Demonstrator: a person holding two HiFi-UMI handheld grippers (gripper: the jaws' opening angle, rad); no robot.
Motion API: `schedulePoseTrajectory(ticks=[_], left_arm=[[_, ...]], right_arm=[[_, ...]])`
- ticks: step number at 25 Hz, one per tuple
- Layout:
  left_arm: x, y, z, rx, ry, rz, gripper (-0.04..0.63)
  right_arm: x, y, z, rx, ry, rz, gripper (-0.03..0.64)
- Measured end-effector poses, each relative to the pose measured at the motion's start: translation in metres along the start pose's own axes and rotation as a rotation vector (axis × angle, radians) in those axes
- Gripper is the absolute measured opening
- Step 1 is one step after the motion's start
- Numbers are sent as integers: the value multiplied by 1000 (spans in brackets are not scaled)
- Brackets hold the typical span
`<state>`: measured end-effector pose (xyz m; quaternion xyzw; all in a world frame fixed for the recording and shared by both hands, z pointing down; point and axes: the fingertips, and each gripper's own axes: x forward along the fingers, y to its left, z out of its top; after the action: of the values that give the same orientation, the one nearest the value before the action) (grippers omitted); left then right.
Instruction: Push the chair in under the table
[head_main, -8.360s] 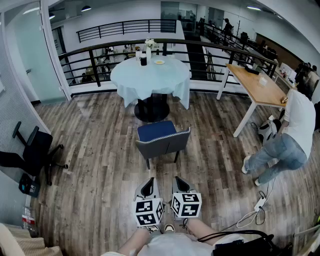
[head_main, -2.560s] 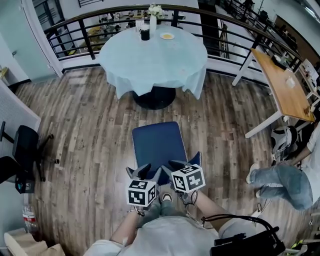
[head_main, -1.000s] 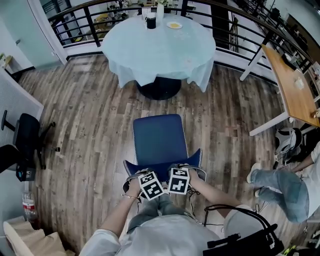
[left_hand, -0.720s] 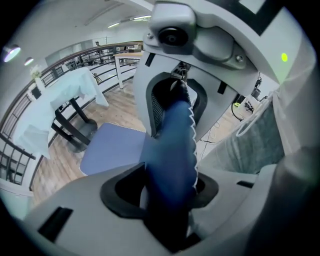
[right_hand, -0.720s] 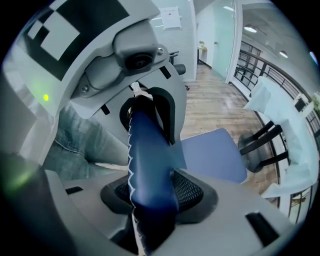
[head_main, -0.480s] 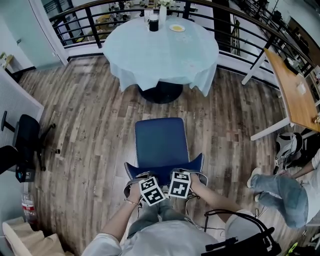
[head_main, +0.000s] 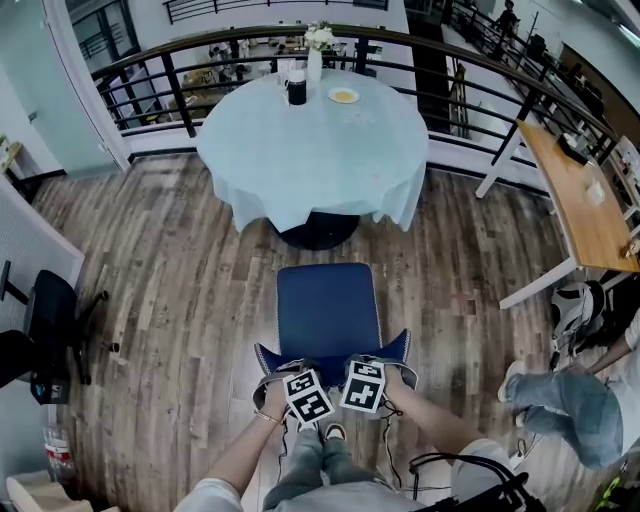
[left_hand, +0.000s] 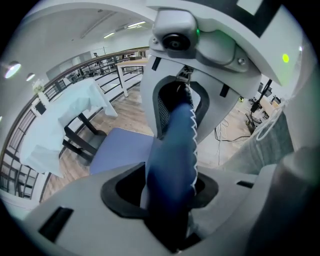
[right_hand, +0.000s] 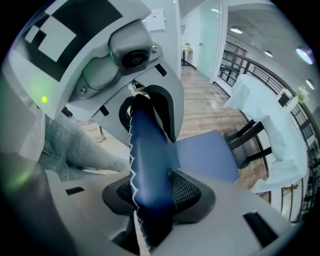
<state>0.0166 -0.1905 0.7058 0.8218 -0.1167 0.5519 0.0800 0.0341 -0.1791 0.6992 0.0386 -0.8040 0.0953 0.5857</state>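
1. At the bottom of the head view, both of my grippers sit side by side on the top edge of the chair's backrest (head_main: 330, 352). The left gripper (head_main: 292, 368) is just left of centre and the right gripper (head_main: 366, 362) just right of it.
2. My left gripper view shows its jaws set wide and clamped across the padded blue edge (left_hand: 172, 165), which fills the gap between them.
3. My right gripper view shows the same stitched edge (right_hand: 150, 170) between the meshed pads. Those jaws are closing on it and already look pressed in.
4. The chair (head_main: 328, 305) faces the round table (head_main: 300, 165), seat towards the pedestal. A strip of wooden floor (head_main: 180, 300) shows between the seat front and the hanging cloth, so I judge it not yet tucked under.
5. I expect the padding to give a little under the pads while the frame beneath stays stiff, so the hold should carry a push.
6. The chair looks moderately heavy. Its legs should slide on the planks but may catch at a joint.
7. Holding this high, a hard shove could tip it forward, so I would keep the force low and even through both grips to stop it yawing.
8. A vase (head_main: 315, 62), cup (head_main: 296, 92) and plate (head_main: 343, 96) stand on the table, so bumping the pedestal is a risk.
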Motion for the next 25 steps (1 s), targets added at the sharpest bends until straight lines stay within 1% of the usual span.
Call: schedulePoseTrajectory(ticks=[6,13,17,25], left_arm=[[8,46,26,29,-23,13,175],[21,107,60,58,-41,38,173],[29,134,78,72,-53,55,174],[40,179,111,93,-60,58,175]], right_arm=[[-8,-53,-1,17,-15,-53,158],[-17,-121,-4,42,-28,-130,155],[-21,-154,-10,45,-28,-180,152],[-33,-210,-18,62,-33,-211,152]])
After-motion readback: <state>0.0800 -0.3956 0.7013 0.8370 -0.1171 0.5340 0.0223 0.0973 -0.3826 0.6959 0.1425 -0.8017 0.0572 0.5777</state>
